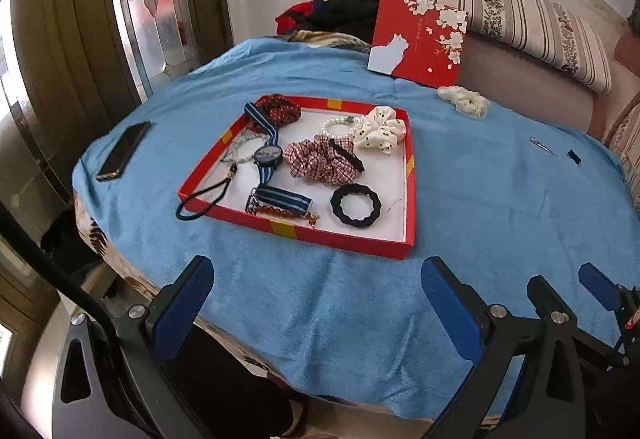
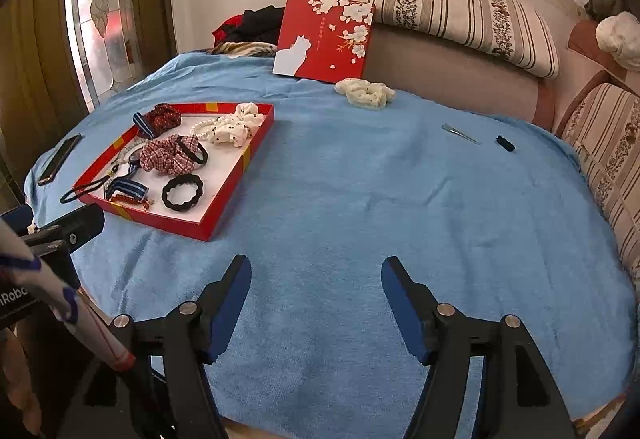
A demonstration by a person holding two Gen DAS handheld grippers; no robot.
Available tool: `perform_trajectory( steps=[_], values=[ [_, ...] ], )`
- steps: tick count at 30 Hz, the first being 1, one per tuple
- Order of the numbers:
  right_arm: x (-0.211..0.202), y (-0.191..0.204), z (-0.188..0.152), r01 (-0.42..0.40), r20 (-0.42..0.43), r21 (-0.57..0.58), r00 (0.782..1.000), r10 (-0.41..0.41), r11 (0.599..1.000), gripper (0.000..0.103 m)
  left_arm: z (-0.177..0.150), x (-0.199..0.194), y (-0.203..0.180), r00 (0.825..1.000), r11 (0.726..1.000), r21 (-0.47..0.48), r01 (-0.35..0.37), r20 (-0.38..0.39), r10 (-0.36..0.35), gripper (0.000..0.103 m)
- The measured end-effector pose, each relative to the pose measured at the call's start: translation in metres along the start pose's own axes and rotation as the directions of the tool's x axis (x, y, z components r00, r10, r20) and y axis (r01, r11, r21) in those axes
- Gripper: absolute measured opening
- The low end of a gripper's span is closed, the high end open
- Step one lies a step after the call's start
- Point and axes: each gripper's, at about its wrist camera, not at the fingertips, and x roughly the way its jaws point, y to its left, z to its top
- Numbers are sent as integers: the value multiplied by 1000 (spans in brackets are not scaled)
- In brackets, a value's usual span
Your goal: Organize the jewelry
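A shallow red tray lies on a blue cloth and holds several hair ties, bracelets and a striped watch. In it are a black ring tie, a red checked scrunchie and a spotted white scrunchie. A cream scrunchie, a metal hair clip and a small black clip lie loose on the cloth. My left gripper is open and empty, near the tray's front edge. My right gripper is open and empty over bare cloth.
A red lid with a white cat leans against the sofa back. A dark phone lies left of the tray. Striped cushions border the far and right sides. The right gripper's fingers show at the left view's lower right.
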Motion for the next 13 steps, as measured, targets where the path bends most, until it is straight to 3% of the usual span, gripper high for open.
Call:
perform_trajectory(
  steps=[4,13],
  values=[
    [3,5,1,7,-12,-12,1000,-8,1000,72,0,7,7,1000,1000,-24,19,-17,-19,103],
    [18,20,10,-14,-51,-29,999,12,999,73,2,18,26,999,998,-57,-19,-37,17,103]
  ],
)
